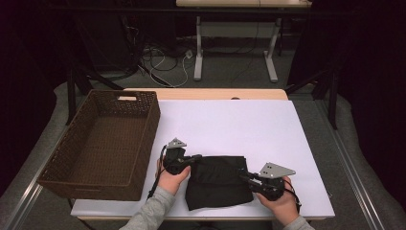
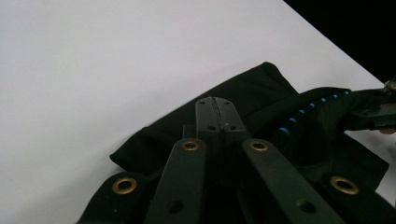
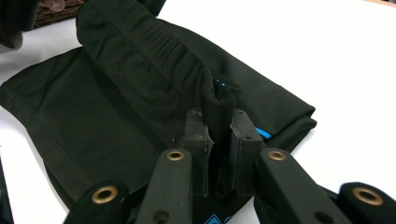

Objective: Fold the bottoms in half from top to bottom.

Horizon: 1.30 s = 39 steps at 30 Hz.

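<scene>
Fabric is the worry: the folded black garment (image 1: 219,181) lies on the white surface (image 1: 230,124) at the lower middle of the high view, just right of the brown wicker basket (image 1: 103,143), and each gripper holds it by a thin hold. The right gripper (image 3: 218,135) pinches a narrow raised fold at the garment's lower right edge; the left gripper (image 2: 215,114) has its jaws pressed together at the left edge, though I cannot tell whether cloth sits between them. My guess is that an uneven lift would let the fold slip free and the neat stack open up.
</scene>
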Motion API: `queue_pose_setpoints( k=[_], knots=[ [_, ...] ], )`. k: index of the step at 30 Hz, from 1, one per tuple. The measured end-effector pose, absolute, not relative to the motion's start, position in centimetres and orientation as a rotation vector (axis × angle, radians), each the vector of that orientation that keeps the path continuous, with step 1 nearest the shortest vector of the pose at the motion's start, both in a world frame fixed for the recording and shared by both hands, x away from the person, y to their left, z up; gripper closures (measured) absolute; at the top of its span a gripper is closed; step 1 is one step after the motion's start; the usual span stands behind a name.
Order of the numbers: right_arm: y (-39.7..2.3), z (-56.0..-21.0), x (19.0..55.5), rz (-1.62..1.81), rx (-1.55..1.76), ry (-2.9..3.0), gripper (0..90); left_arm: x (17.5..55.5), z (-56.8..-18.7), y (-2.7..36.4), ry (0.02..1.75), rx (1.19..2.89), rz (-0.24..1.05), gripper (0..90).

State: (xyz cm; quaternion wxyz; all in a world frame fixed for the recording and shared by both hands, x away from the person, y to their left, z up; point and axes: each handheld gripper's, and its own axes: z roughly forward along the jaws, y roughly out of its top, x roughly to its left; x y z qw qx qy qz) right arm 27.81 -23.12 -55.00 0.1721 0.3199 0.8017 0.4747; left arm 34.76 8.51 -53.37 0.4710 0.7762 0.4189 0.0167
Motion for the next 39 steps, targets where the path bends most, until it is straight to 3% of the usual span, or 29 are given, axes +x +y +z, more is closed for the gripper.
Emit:
queue_pose_setpoints(
  k=[7,14,24,26,33,39],
  knots=[
    [-23.3,-55.0,27.8,1.379,0.943,2.277,76.4,34.1,-53.3,8.7,1.008,1.915,0.028,89.9],
    [-23.5,-54.8,27.4,1.469,0.947,2.273,59.0,33.0,-53.2,8.9,0.975,1.928,0.019,90.0],
    [-23.6,-54.0,26.9,1.532,0.957,2.24,56.8,31.4,-52.9,9.1,0.933,1.948,-0.004,90.0],
    [-23.7,-53.7,26.8,1.545,0.968,2.227,58.7,31.1,-52.8,9.1,0.929,1.947,-0.008,90.0],
    [-23.7,-53.2,26.8,1.56,1.0,2.241,81.1,30.3,-52.5,9.2,0.907,1.942,-0.016,90.0],
    [-23.2,-53.5,27.0,1.487,1.002,2.281,87.2,29.9,-52.5,8.8,0.89,1.947,-0.023,90.0]
  ],
)
